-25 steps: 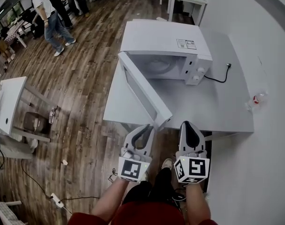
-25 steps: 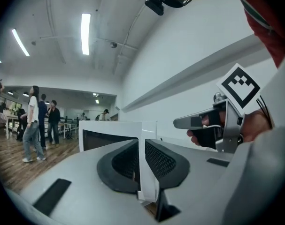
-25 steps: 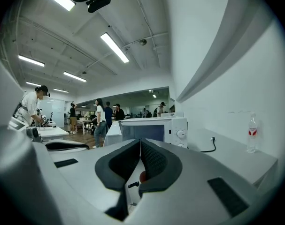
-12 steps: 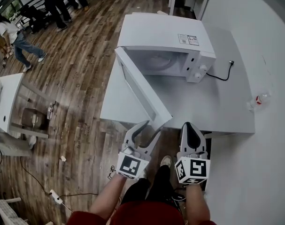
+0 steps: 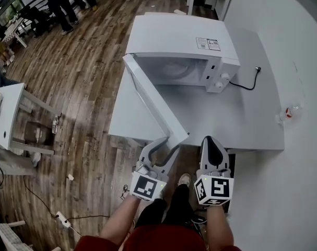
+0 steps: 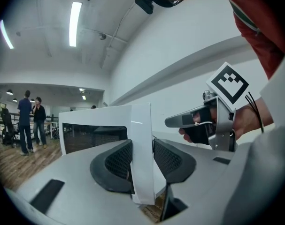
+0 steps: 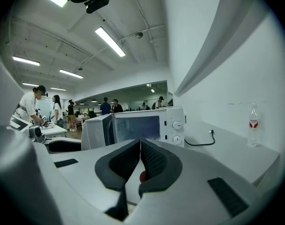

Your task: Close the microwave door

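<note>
The microwave (image 5: 179, 38) sits at the far left of the bench (image 5: 242, 124), a white box with a label on its top and two round knobs (image 5: 224, 77) down the right of its front. Its pale inside shows. A black cable (image 5: 244, 87) lies on the bench just to its right, and a small bottle (image 5: 287, 110) stands well apart near the right edge.

The door (image 5: 153, 101) is wide open. It hinges at the microwave's left front corner and slants across the bench, with its free end reaching the near edge. It is white-framed, with a dark window in it.

My left claw (image 5: 168, 145) points level at that free end. Its jaws are closing with the door's white edge upright between them. The dark pads sit just beside both faces, and I cannot see them pressing yet.

My right claw (image 5: 209, 140) hangs just right of the door's end, off the bench's near edge. It is clenched, pads together, with nothing in it.
</note>
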Demonstrator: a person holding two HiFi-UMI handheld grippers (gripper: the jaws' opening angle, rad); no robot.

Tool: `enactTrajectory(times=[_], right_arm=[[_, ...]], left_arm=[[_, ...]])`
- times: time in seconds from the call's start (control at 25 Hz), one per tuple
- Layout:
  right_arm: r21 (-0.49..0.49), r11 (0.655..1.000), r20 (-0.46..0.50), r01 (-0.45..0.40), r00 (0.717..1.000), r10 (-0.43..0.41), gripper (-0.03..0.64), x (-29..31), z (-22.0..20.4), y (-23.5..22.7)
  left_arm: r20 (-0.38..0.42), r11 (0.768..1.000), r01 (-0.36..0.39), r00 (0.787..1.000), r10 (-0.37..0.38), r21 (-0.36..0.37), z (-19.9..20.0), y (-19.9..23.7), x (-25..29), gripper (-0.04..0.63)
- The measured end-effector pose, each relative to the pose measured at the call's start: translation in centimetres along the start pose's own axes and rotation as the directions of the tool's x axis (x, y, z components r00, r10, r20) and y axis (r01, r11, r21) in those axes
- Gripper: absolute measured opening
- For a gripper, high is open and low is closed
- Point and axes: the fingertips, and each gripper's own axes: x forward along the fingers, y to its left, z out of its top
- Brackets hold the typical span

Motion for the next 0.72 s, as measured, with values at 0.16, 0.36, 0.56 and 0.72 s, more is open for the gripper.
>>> enactTrajectory(times=[0.16, 0.36, 0.56, 0.72], right_arm=[[0.005, 1.000, -0.002, 0.000, 1.000, 0.000, 0.029, 0.3, -0.1, -0.6], [0.010, 1.000, -0.004, 0.009, 1.000, -0.009, 0.029, 0.7, -0.1, -1.9], [0.018, 1.000, -0.005, 0.018, 1.000, -0.018, 0.029, 1.2, 0.0, -3.6], [0.025, 0.999, -0.007, 0.020, 1.000, -0.020, 0.029, 1.9, -0.1, -5.2]], left_arm=[[0.006, 1.000, 0.001, 1.000, -0.001, -0.011, 0.0, -0.2, 0.6, 0.155], [0.015, 1.000, -0.001, 1.000, 0.002, -0.022, 0.2, -0.4, 1.8, 0.152], [0.024, 0.999, -0.016, 1.000, 0.016, -0.038, 0.4, -0.8, 3.6, 0.149], [0.026, 0.998, -0.033, 0.999, 0.034, -0.048, 0.7, -1.0, 5.4, 0.147]])
